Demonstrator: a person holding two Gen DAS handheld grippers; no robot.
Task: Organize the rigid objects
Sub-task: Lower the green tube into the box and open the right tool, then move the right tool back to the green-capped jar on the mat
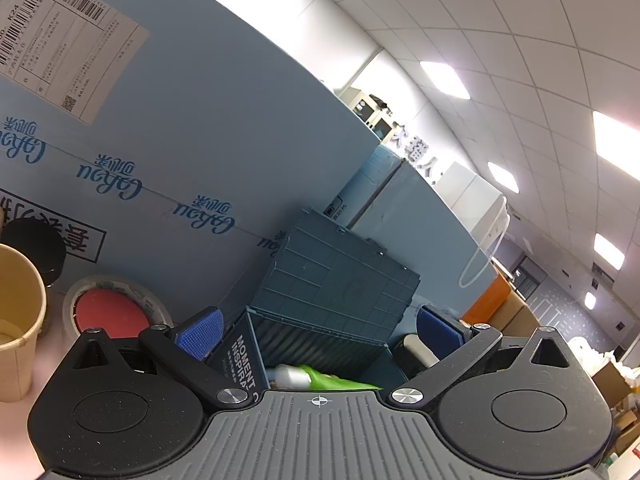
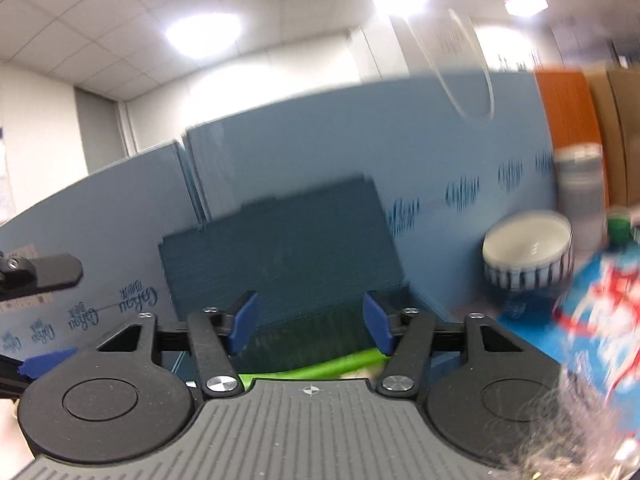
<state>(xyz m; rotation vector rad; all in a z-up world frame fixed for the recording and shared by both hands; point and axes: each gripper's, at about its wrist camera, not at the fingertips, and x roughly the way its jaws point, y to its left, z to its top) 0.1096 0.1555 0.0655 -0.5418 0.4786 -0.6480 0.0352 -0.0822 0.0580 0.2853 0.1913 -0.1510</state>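
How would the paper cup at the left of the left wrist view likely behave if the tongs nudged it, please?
The paper cup looks thin-walled and nearly empty, so it is probably light and apt to slide or tip. A firm squeeze would likely crumple its open rim. It stands upright beside the tape roll.

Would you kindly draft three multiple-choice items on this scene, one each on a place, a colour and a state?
1. Where is the tape roll relative to the storage box in the left wrist view?
A. left of it
B. inside it
C. on its lid

2. What colour is the long item lying in the box?
A. red
B. green
C. black

3. How does the box's lid stand?
A. shut
B. missing
C. raised open

Answers: 1 A, the roll lies on the table beside the paper cup; 2 B, bright green in both views; 3 C, the lid tilts up behind the box.
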